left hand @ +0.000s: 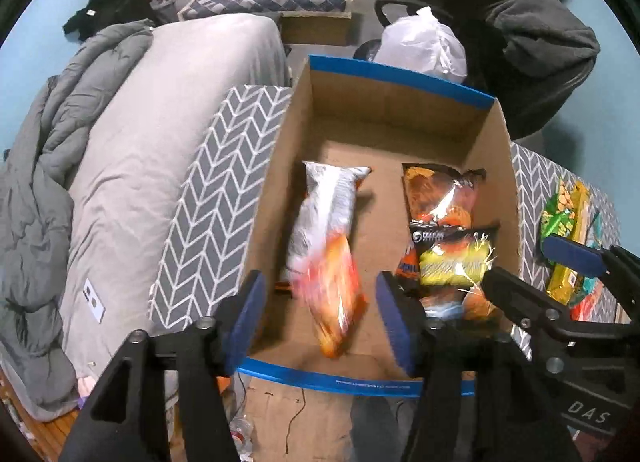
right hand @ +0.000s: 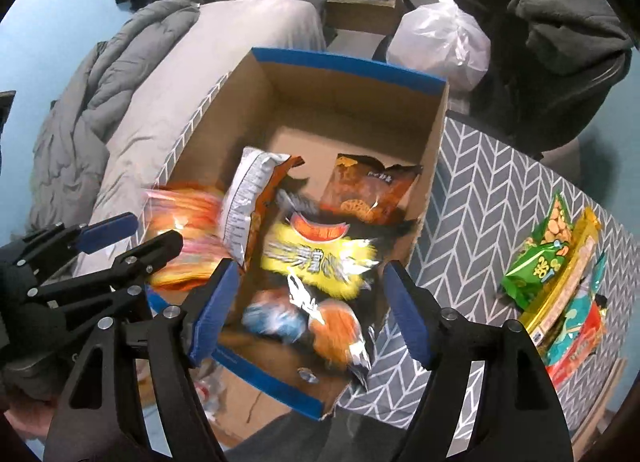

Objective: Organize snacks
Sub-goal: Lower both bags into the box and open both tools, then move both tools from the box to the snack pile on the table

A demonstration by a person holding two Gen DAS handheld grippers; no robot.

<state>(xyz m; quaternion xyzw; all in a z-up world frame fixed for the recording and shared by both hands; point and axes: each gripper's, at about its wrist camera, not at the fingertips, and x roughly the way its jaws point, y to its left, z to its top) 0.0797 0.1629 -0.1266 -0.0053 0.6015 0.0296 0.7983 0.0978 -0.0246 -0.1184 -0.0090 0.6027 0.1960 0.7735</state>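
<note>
Black gripper (left hand: 320, 318) frames w/ silver screws, blue pads (left hand: 394, 322), "DAS" mark

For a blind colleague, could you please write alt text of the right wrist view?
The open right tool hangs over a cardboard box holding several snack bags, a yellow bag nearest, none gripped. The left tool shows at the left edge; more snack packets lie right of the box on a grey patterned surface.

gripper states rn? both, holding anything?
Left gripper: open over the cardboard box, orange snack bag blurred between its fingers, not gripped.
Right gripper: open, holding nothing.
</note>
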